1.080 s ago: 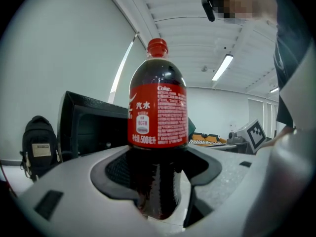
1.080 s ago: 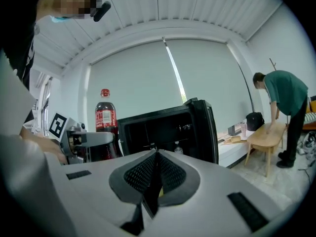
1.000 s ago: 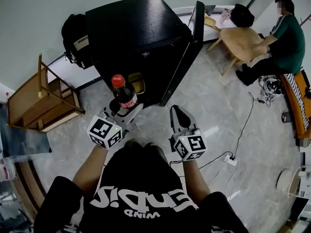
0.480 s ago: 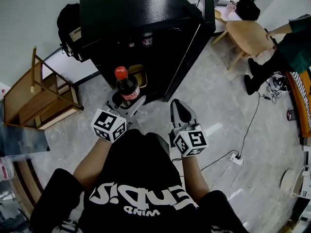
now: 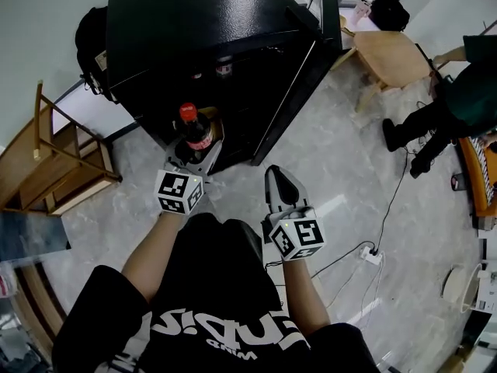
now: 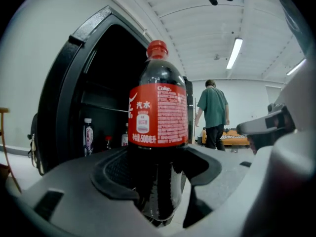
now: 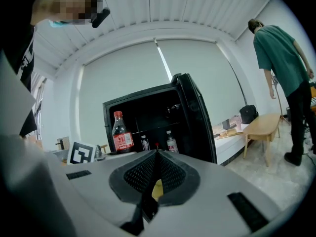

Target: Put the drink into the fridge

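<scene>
Two grippers in your hands, but only one has anything in it. Your left gripper (image 5: 192,151) is clamped on the cola bottle (image 5: 193,130), with the jaws spread fairly wide and the pads pressing on the dark lower body just under the red label. The bottle stands upright, red cap on top, its bottom end down between the jaws. From your head view it sits right at the open front of the black fridge (image 5: 202,22), on the left side of the opening; I can't tell if it has crossed into the cabinet. The fridge door (image 5: 309,80) is swung open to the right.

Your right gripper (image 5: 277,182) hangs nearer to you and to the right of the bottle, well apart from it, jaws pressed together with nothing in them.

A few small bottles (image 6: 88,136) are on a shelf inside. Far right, a person in a green shirt (image 6: 213,107) stands near a wooden table (image 5: 388,53).
</scene>
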### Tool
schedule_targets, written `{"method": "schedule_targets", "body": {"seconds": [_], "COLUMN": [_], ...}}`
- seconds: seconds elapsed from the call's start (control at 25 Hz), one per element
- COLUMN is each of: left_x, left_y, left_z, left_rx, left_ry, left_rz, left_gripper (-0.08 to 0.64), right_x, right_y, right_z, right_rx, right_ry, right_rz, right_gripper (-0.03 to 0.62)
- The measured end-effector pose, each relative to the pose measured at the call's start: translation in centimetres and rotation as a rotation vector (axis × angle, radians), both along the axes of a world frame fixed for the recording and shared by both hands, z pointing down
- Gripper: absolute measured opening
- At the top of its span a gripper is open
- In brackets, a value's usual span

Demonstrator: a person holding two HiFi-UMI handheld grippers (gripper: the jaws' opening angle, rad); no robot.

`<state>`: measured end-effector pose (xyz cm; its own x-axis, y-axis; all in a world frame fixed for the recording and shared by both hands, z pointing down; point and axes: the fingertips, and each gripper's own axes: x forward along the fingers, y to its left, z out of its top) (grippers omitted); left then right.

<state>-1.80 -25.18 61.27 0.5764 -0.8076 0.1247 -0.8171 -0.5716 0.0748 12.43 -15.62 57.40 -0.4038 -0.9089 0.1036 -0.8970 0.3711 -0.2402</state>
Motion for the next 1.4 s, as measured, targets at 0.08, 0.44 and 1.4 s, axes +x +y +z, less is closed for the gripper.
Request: {"method": "schedule_targets", "body": {"seconds": [0.08,0.44,1.4], "left_x": [0.0,-0.1,-2.7], "left_y": [-1.5,-7.8,-18.5], "left_z": [1.3,6.1,12.9], "left_rx": [0.005,0.021,-0.047], "left_ry": [0.001,-0.037,-0.086], "left_rz": [-0.023,-0.105,-0.252], "left_gripper": [0.288,0.288,0.288], "right_x": [0.1,1.6,2.1], "right_y": [0.0,0.1,-2.3], "right_z": [0.4,2.7,6.9], "right_rx": [-0.006,-0.038,-0.088], "right_ry": [0.004,0.003,0.026], "right_rz": [-0.002,0.025,0.037], "right_gripper": [0.025,0.025,0.025]}}
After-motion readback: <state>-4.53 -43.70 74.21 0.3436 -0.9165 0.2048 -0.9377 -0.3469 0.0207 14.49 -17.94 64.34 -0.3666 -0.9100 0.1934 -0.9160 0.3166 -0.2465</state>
